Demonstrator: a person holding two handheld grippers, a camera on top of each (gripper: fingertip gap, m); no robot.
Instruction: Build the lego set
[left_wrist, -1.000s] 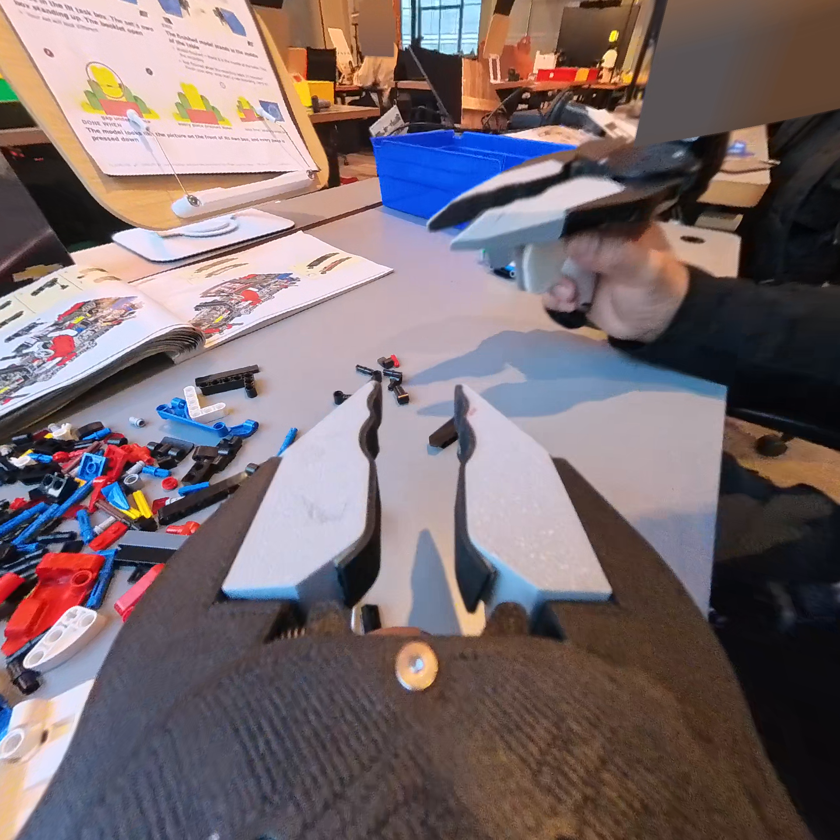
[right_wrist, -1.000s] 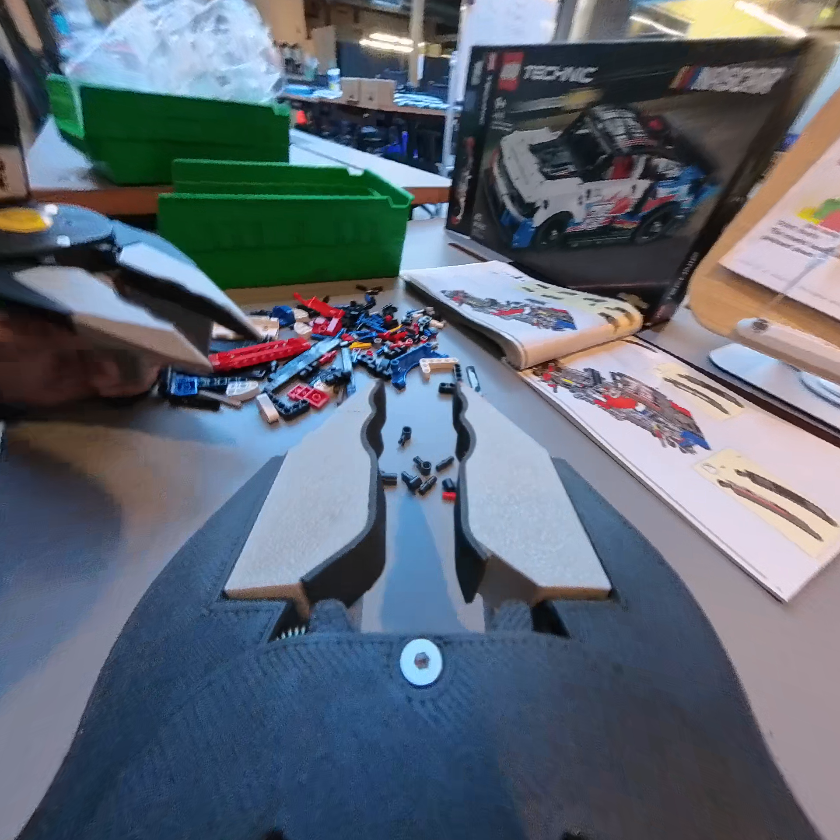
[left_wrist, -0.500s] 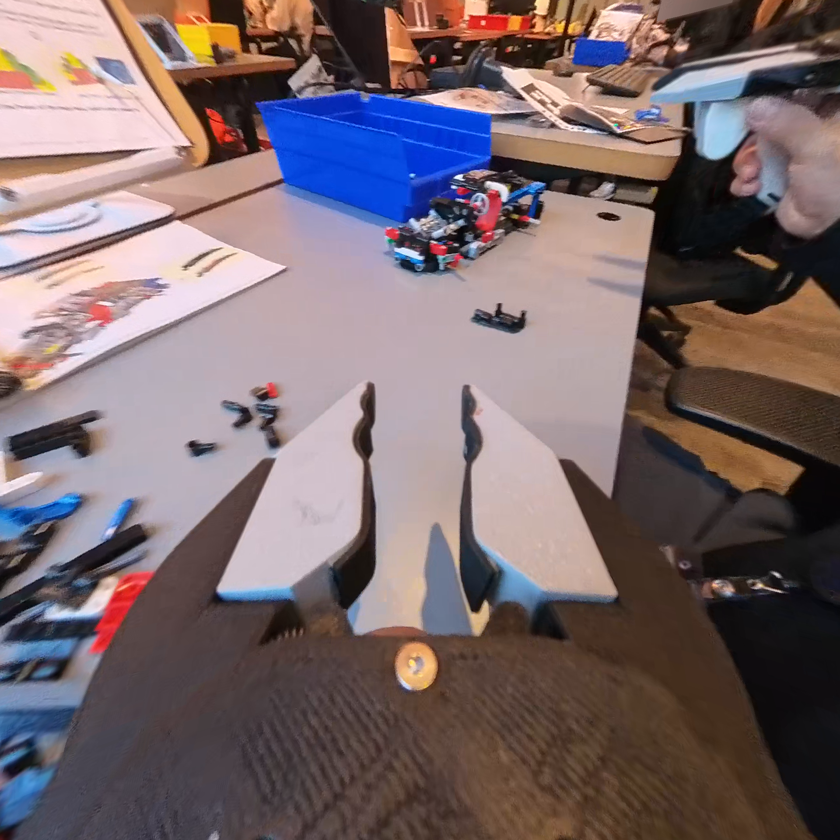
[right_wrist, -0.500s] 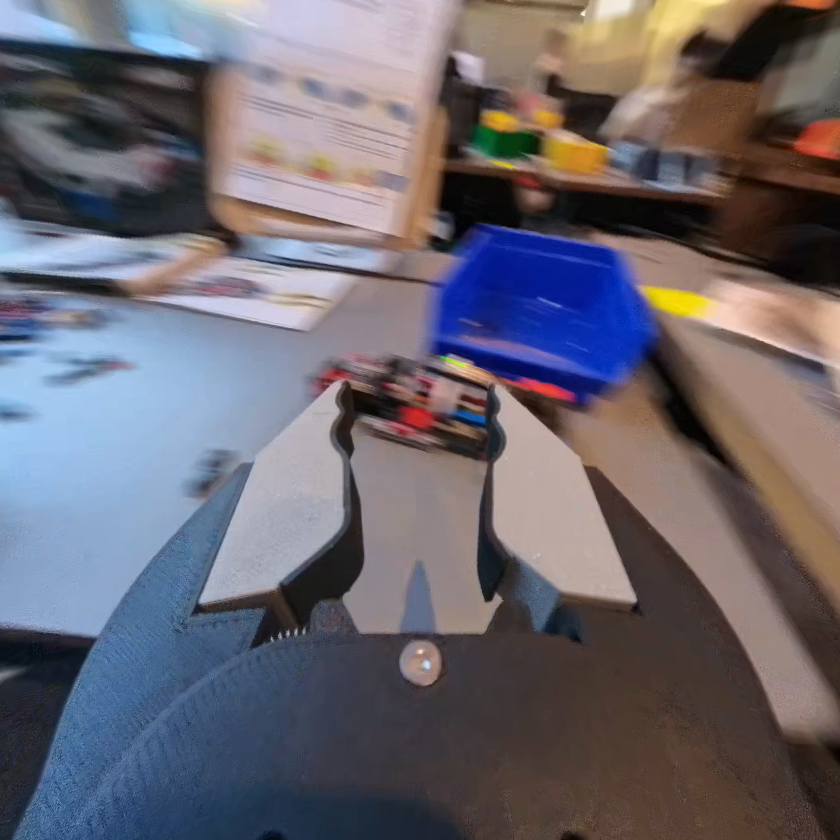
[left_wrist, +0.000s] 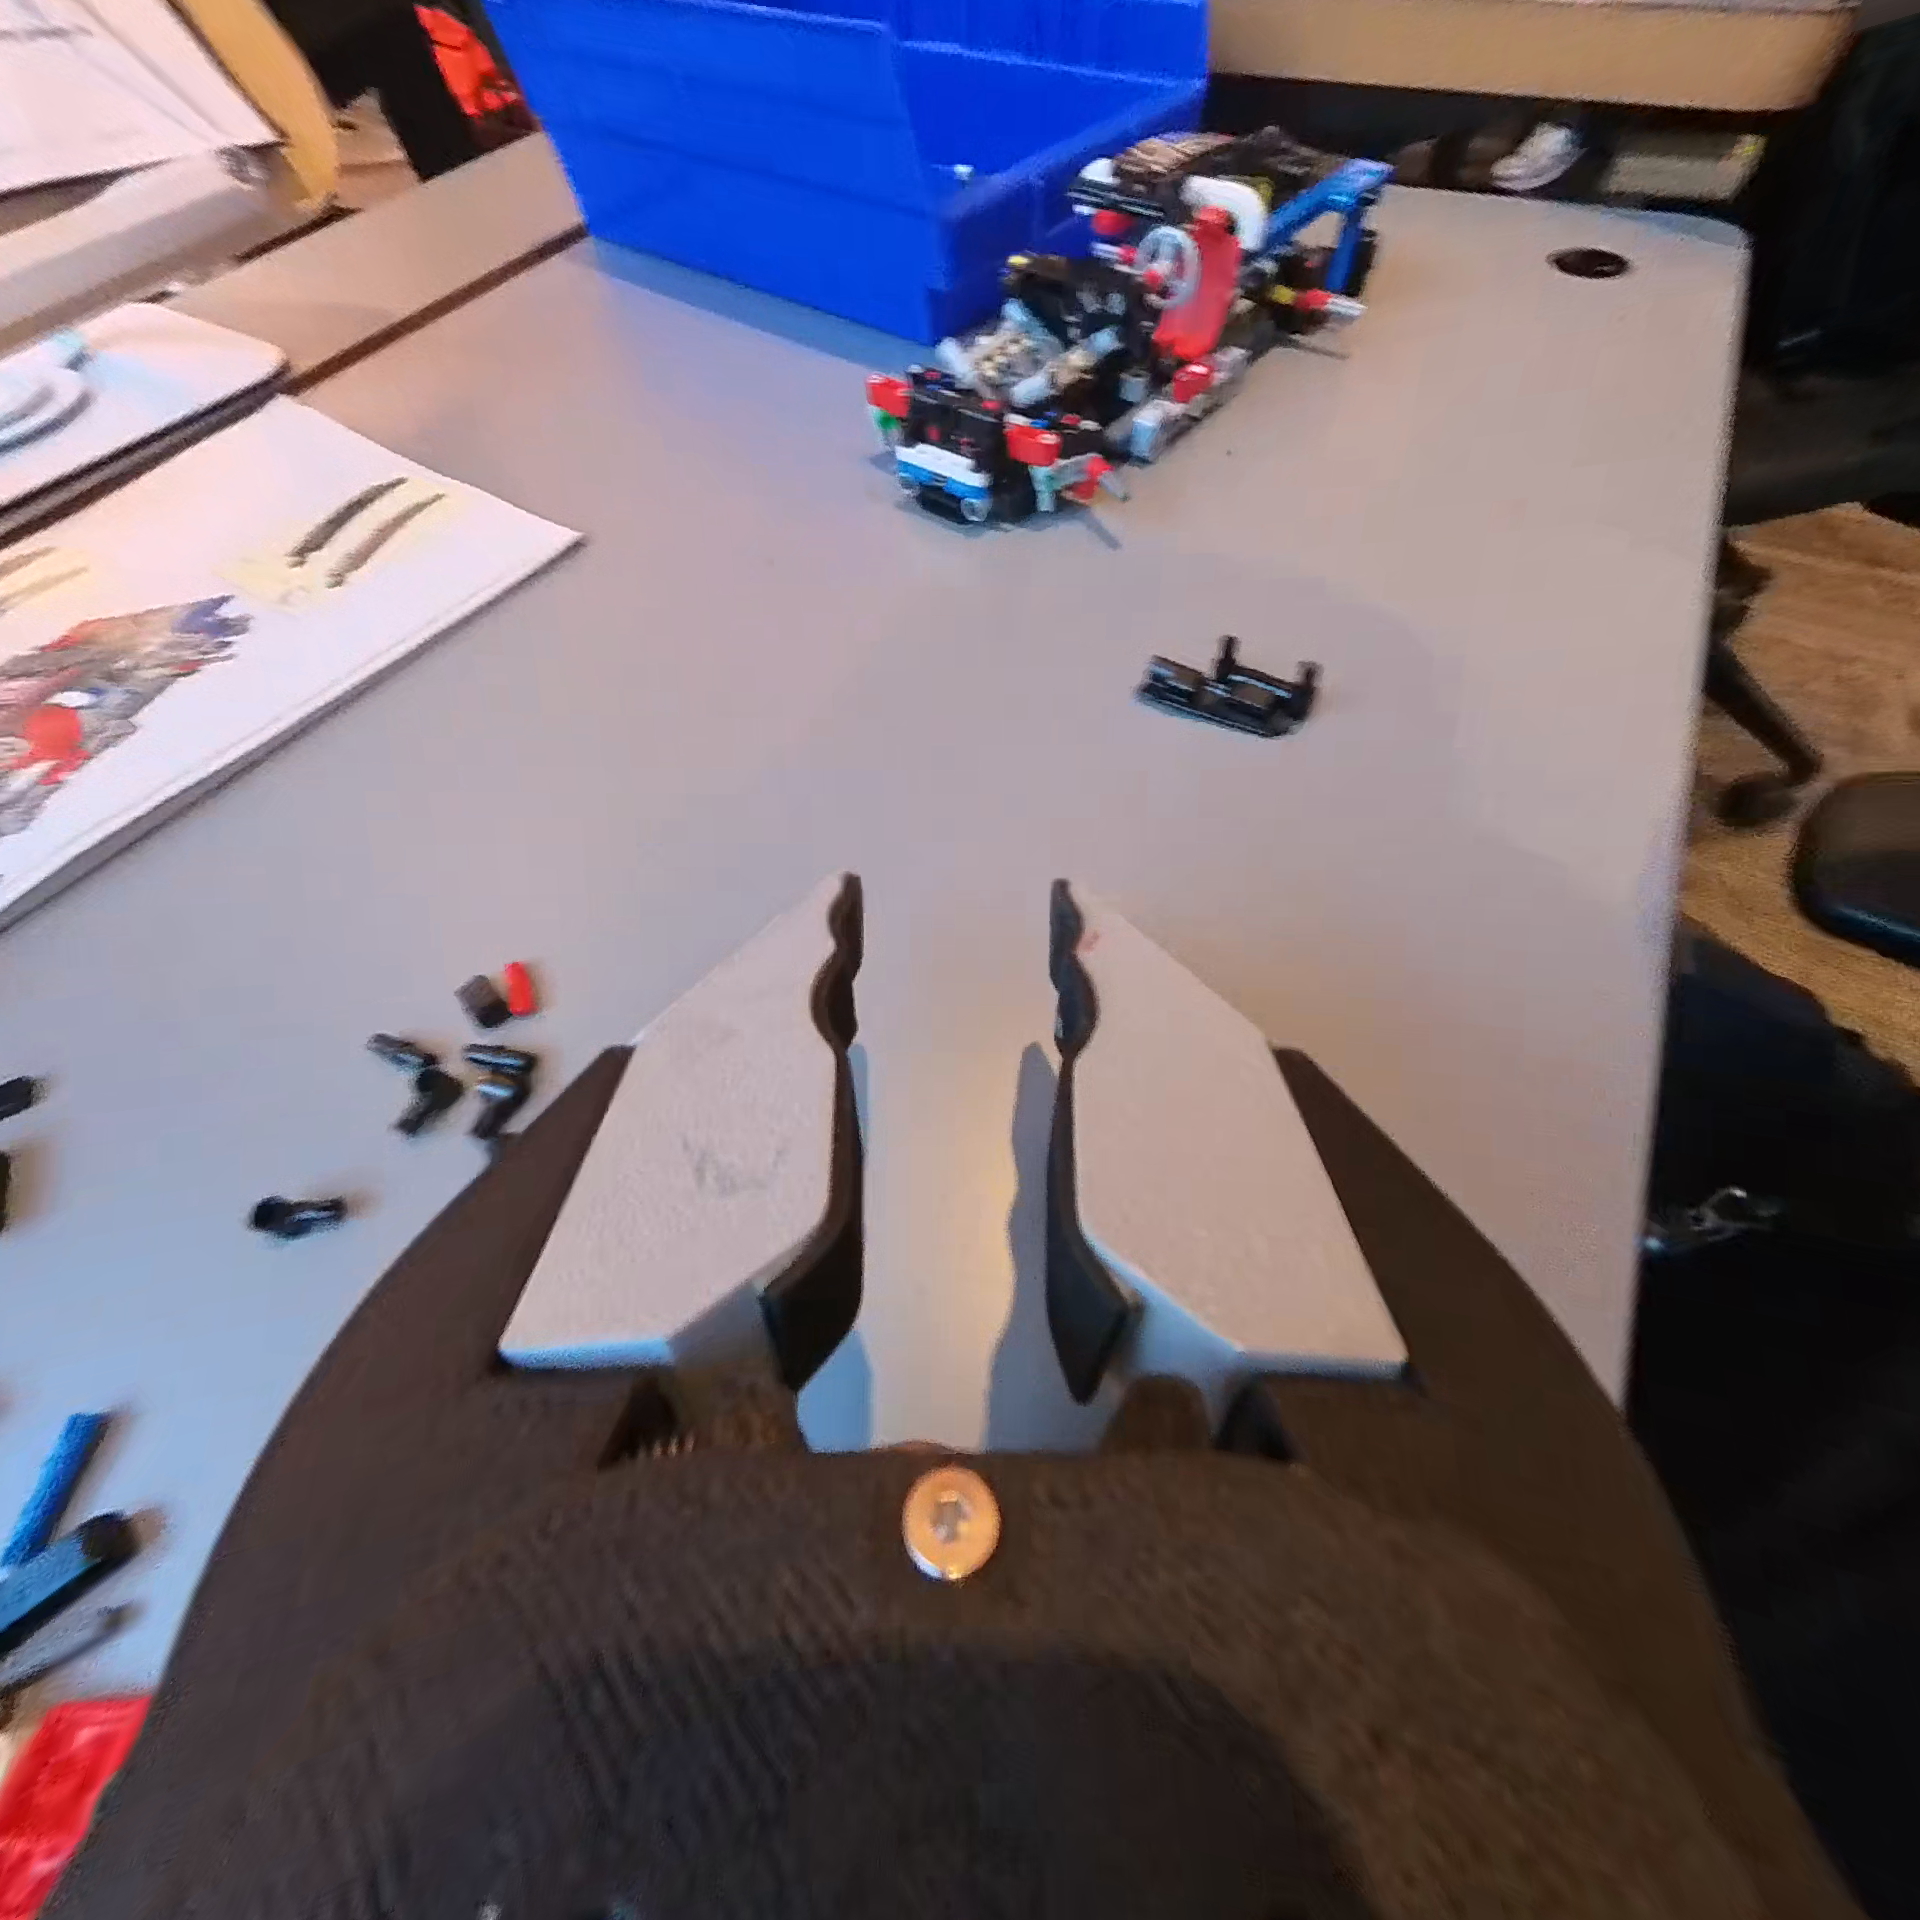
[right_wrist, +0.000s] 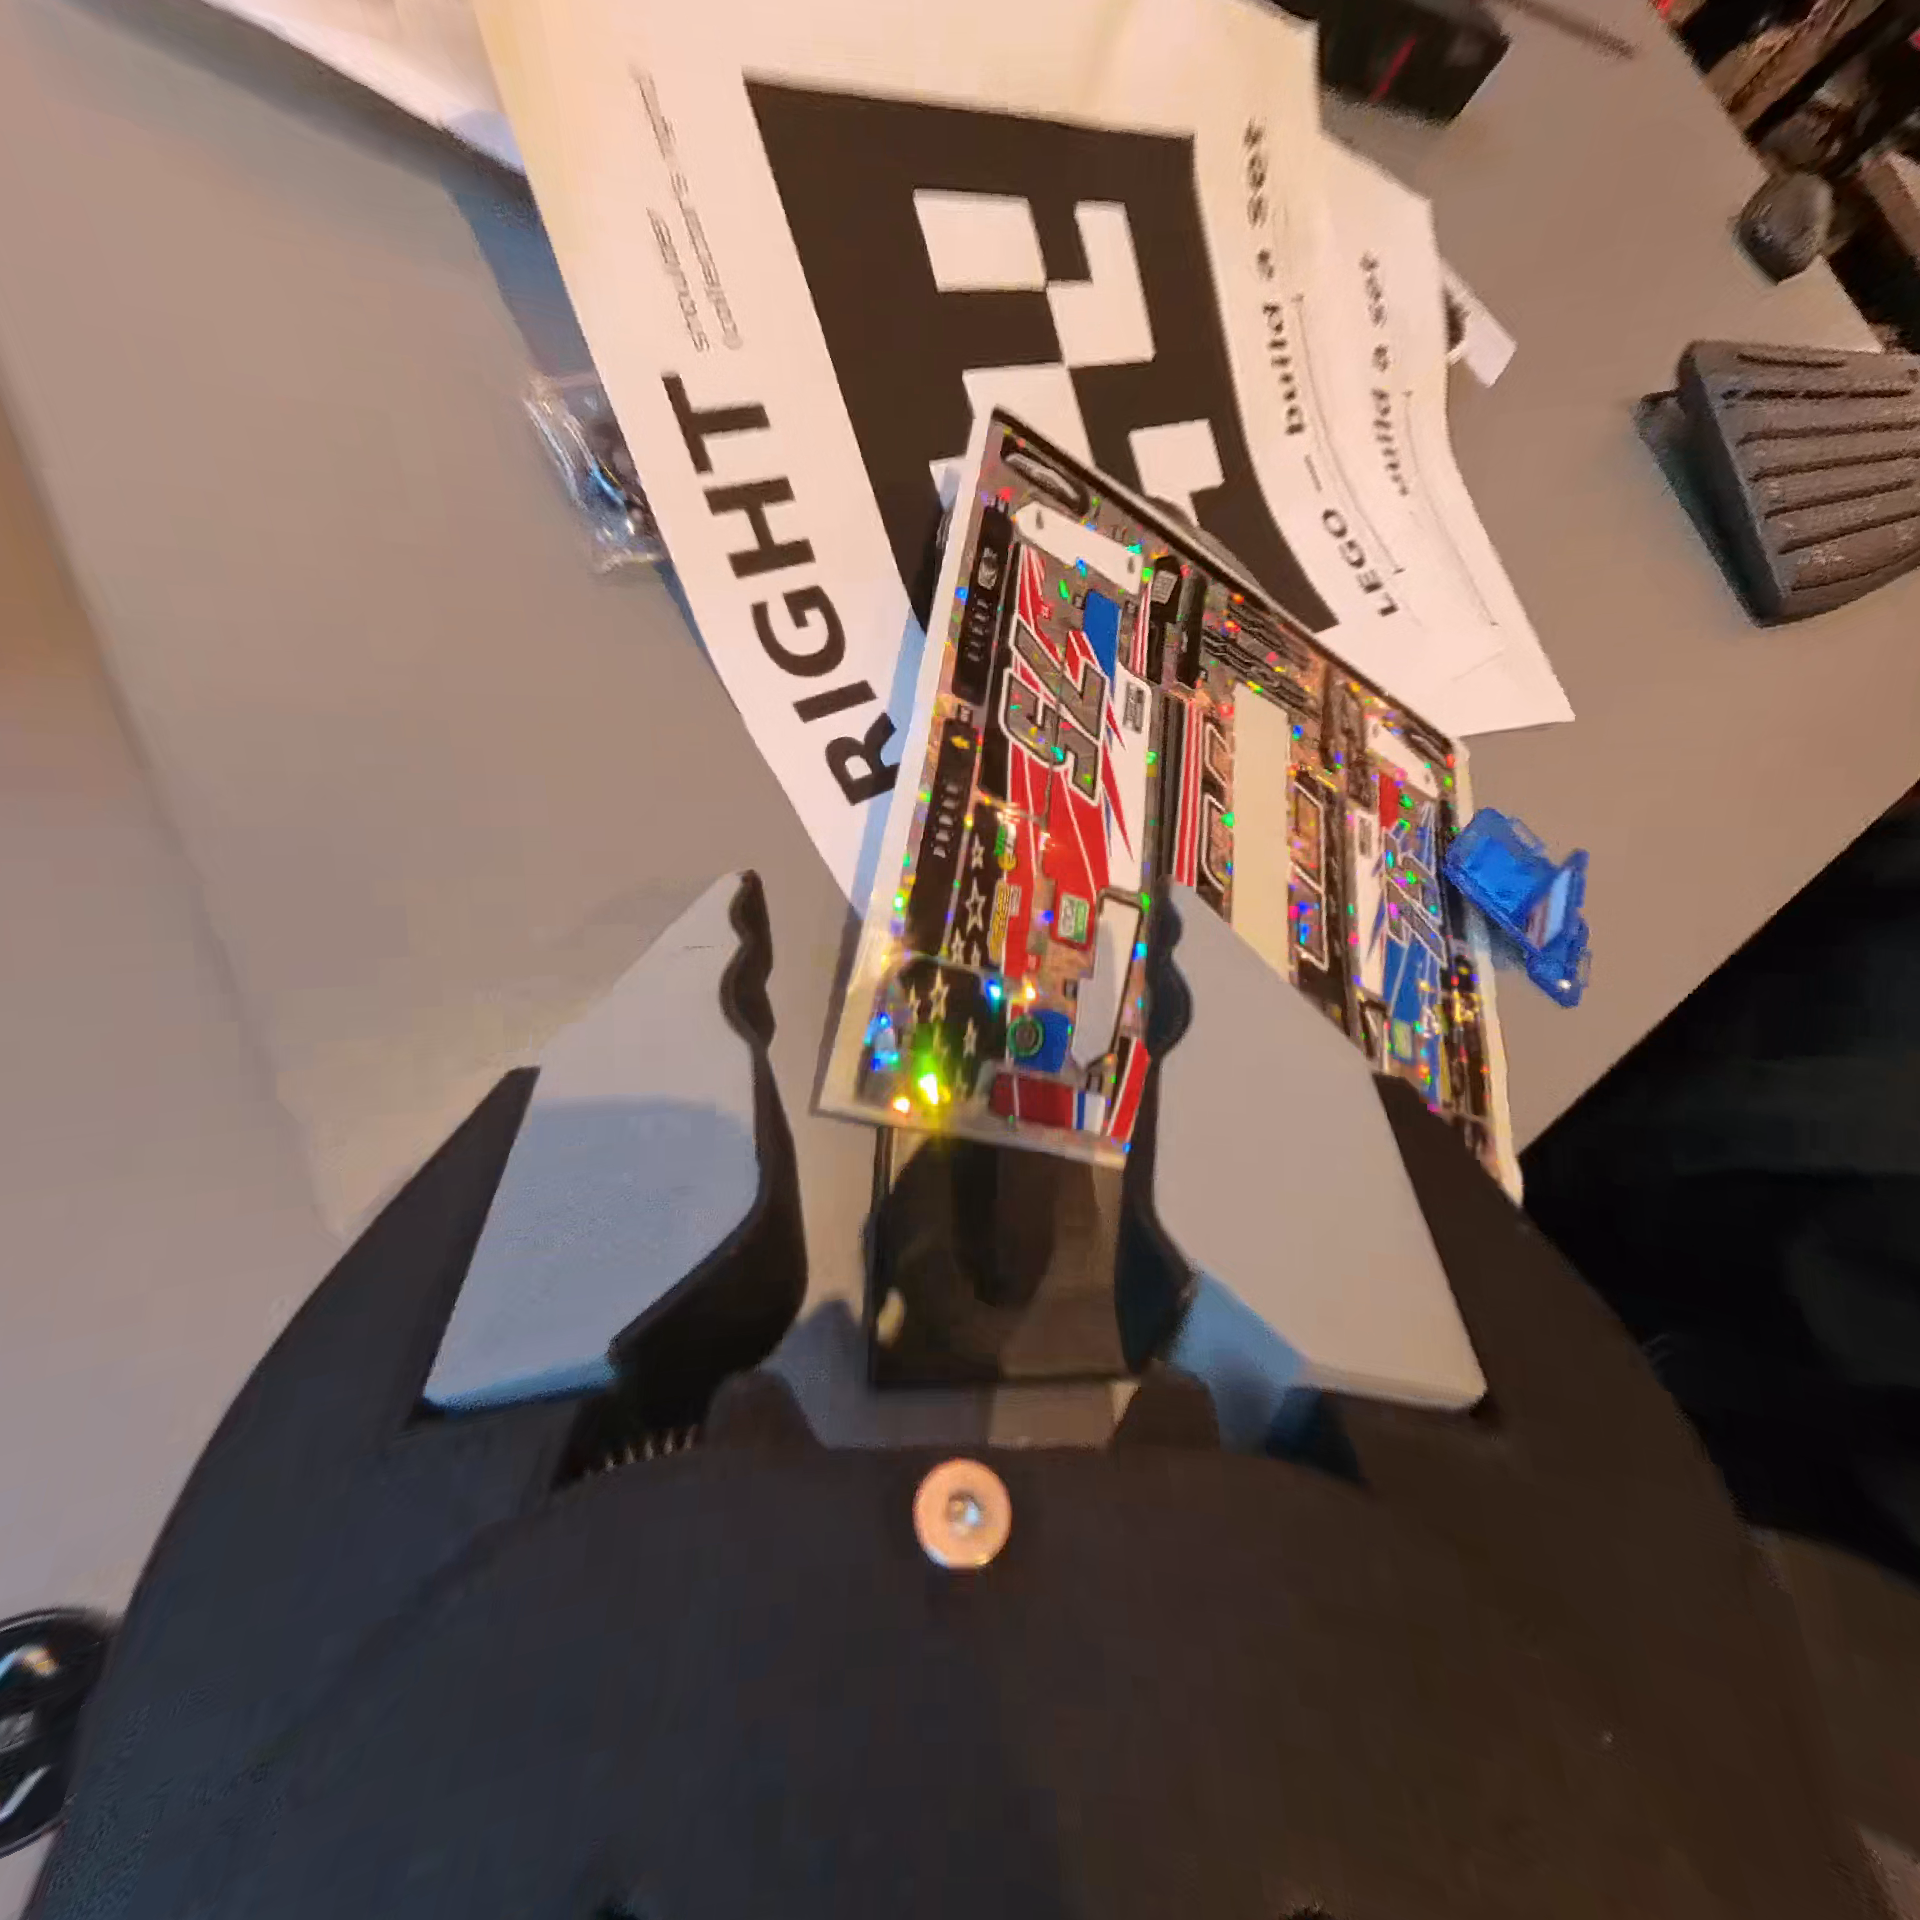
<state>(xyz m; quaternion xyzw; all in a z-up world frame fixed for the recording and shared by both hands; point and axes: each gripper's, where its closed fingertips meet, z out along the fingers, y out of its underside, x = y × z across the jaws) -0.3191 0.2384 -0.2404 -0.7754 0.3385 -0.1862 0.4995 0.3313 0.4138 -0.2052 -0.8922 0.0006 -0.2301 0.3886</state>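
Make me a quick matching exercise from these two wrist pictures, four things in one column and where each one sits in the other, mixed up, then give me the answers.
Things:
1. half-built car model
2. small black assembly
3. sticker sheet
4. translucent blue piece

Places:
A. alone on bare table, between the left gripper and the model
B. lying partly over the white printed paper, under the open right gripper
C. right in front of the blue bin
D. near the table edge, beside the sticker sheet's far corner

Pairs: 1-C, 2-A, 3-B, 4-D
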